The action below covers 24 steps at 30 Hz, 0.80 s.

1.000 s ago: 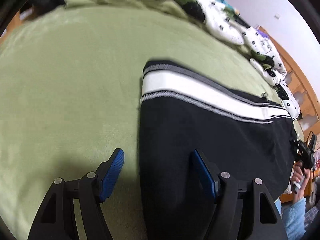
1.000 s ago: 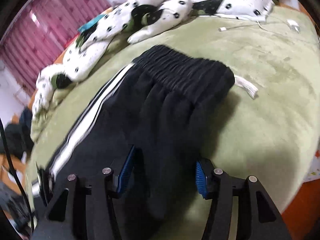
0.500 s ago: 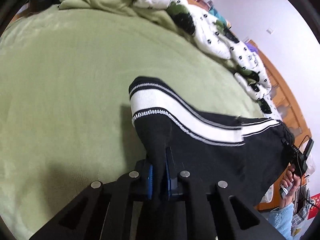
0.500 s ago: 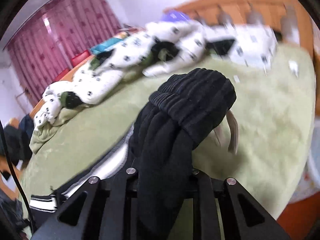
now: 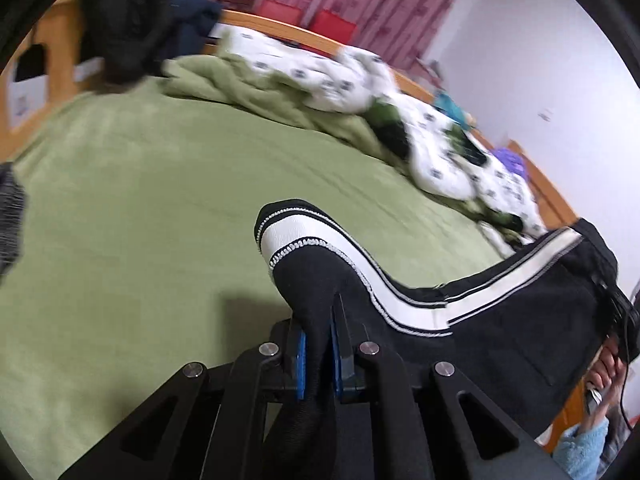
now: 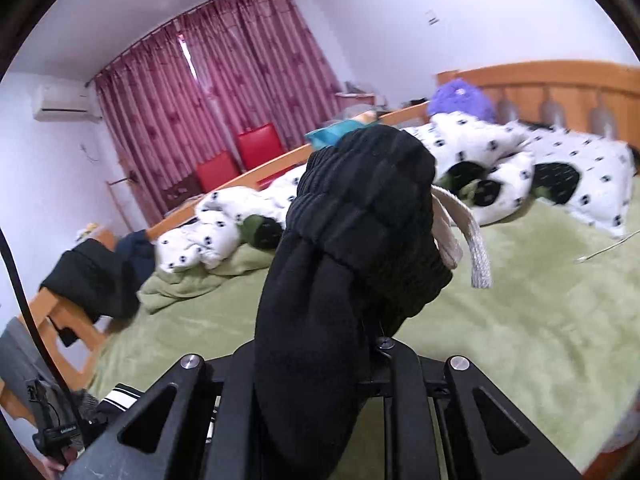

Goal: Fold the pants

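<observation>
Left gripper [image 5: 318, 354] pinches pants [image 5: 500, 320] hem, right gripper [image 6: 372, 344] clamps waistband [image 6: 372, 208]; thin bites, so fabric may slip and sag onto bed [image 5: 140, 220].

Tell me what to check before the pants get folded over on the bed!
1. Left hand-held gripper pinching the striped leg end of the pants: ok, black cloth sits between the blue pads.
2. Right hand-held gripper holding the ribbed waistband: ok, cloth is bunched in its shut jaws.
3. Pants off the green blanket: ok at both gripped ends; the sagging middle, cannot tell.
4. Landing spot bare: ok, open green blanket ahead in both views.
5. White drawstring tucked away: not ok, it dangles loose.
6. Spotted quilt out of the way: ok, piled along the far edge.
</observation>
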### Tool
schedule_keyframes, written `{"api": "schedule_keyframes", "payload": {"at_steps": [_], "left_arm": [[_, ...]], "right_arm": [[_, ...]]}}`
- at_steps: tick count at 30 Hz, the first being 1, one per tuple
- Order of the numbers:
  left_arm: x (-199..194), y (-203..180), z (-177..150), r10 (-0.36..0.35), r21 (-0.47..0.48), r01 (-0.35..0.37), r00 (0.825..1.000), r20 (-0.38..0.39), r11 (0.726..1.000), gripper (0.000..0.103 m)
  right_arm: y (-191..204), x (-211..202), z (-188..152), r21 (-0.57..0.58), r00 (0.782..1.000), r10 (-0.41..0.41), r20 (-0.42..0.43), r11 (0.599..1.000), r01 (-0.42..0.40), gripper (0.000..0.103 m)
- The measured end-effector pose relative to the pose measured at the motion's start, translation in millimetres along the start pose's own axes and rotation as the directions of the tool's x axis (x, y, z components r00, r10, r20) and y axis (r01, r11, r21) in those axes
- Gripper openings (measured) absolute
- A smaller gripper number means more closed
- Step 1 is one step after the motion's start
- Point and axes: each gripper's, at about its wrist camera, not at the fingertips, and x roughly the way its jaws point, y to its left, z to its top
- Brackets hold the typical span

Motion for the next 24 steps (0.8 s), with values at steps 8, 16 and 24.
{"api": "schedule_keyframes", "payload": {"at_steps": [8, 16, 24], "left_arm": [[60, 103, -13, 0.134, -0.054, -0.141, 0.984, -0.118, 0.989, 0.011], [68, 133, -38, 0.204, -0.06, -0.213, 0.97, -0.135, 0.975, 0.05], [14, 89, -70, 0.265, 0.092, -0.261, 0.964, -0.028, 0.961, 0.061]], "right_arm": [[-45, 123, -102, -0.01, 0.959, -0.133, -0.251, 0.991, 0.135, 0.016], [-81, 136, -150, -0.075, 0.904, -0.202, -0.378, 0.979, 0.187, 0.028], [-38, 60, -174, -0.298, 0.866, -0.388, -0.315, 0.907, 0.298, 0.041]]}}
